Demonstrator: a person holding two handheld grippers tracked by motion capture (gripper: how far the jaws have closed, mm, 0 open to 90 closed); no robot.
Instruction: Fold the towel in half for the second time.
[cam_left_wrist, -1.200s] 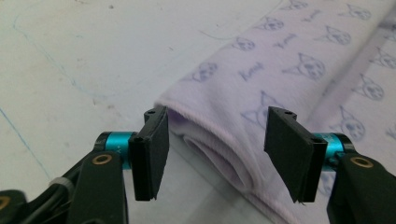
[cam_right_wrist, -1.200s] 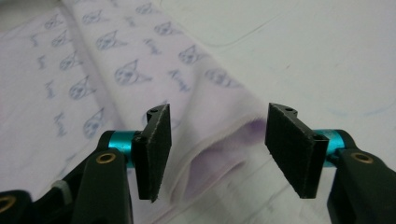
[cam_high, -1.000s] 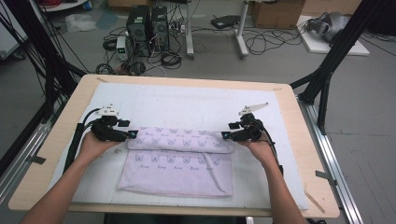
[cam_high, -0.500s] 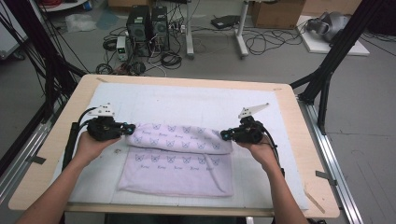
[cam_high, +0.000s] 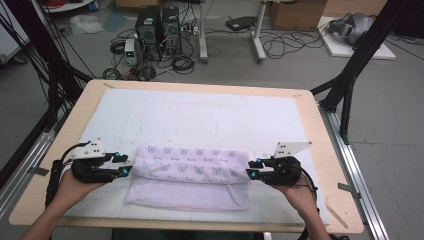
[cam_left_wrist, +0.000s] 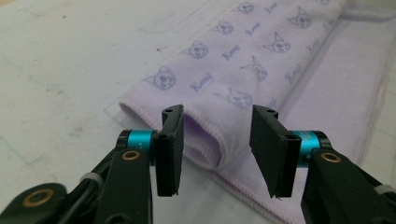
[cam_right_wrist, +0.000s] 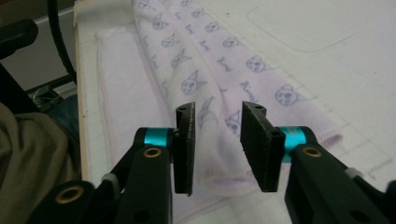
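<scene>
We see the folded lilac towel lying lengthwise across the mat between our 2 grippers, left gripper and right gripper, each with jaws apart at 1 end.

Your left gripper is black all over, with a white three-cornered plate on top dotted with small holes and little teal lights glowing near the front. Your right gripper matches it, black body, white plate, same teal glow. Black cables trail back along your forearms. Up close in the left gripper view, you've got flat black rectangular pads, bright teal collars behind them and brass-coloured rivets on the black linkage arms. Your forearms are bare, no sleeves showing.
</scene>
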